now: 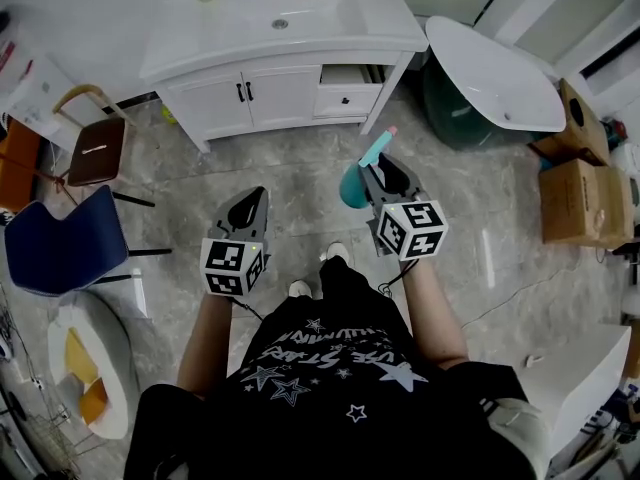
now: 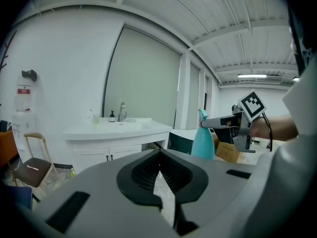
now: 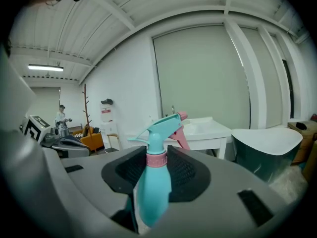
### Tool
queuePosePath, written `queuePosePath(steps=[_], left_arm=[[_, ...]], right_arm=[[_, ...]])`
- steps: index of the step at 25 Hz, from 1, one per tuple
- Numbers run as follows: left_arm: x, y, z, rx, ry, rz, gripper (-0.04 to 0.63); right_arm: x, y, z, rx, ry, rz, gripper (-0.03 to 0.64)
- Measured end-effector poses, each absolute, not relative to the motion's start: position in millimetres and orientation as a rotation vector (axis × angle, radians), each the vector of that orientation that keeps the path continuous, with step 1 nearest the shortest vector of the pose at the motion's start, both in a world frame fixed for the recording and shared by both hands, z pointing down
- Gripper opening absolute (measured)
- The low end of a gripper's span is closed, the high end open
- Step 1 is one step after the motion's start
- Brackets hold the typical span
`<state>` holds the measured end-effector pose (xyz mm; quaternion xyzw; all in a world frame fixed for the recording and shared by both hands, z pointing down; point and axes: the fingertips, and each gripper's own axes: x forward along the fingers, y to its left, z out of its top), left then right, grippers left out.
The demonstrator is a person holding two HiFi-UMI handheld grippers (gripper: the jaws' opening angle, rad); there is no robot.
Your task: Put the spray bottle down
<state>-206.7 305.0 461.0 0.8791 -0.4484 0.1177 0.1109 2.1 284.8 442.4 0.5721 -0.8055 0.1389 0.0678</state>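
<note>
While the right gripper (image 1: pixel 385 175) clamps the spray bottle (image 1: pixel 352 186), the left gripper (image 1: pixel 254 202) hangs closed, empty. Keep it upright — seat the base before releasing.

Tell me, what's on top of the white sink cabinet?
A faucet, a small dark bottle and a clear cup stand behind the basin. What's inside the cup is too small to tell.
</note>
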Motion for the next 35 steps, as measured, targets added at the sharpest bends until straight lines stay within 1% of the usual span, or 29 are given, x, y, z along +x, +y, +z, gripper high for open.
queuePosePath(steps=[7, 13, 16, 20, 28, 35], left_arm=[[-200.2, 303.0, 464.8, 2.591, -1.291, 0.36, 0.015], [-193.5, 272.9, 468.3, 2.554, -1.343, 0.37, 0.015], [-190.9, 247.6, 475.1, 2.526, -1.368, 0.39, 0.015], [-177.2, 188.7, 476.3, 2.512, -1.412, 0.419, 0.015], [-104.7, 64.9, 449.7, 2.52, -1.486, 0.375, 0.015], [-71.0, 11.3, 443.7, 2.521, -1.52, 0.367, 0.015]], right_arm=[[13.0, 282.4, 442.3, 1.766, -2.403, 0.41, 0.141], [32.9, 246.1, 450.8, 1.772, -2.424, 0.431, 0.143], [40.6, 209.2, 456.0, 1.757, -2.45, 0.45, 0.143], [55.9, 144.3, 456.4, 1.732, -2.495, 0.453, 0.143], [118.8, 15.0, 441.6, 1.684, -2.568, 0.443, 0.143], [150.3, -43.6, 439.1, 1.633, -2.575, 0.392, 0.143]])
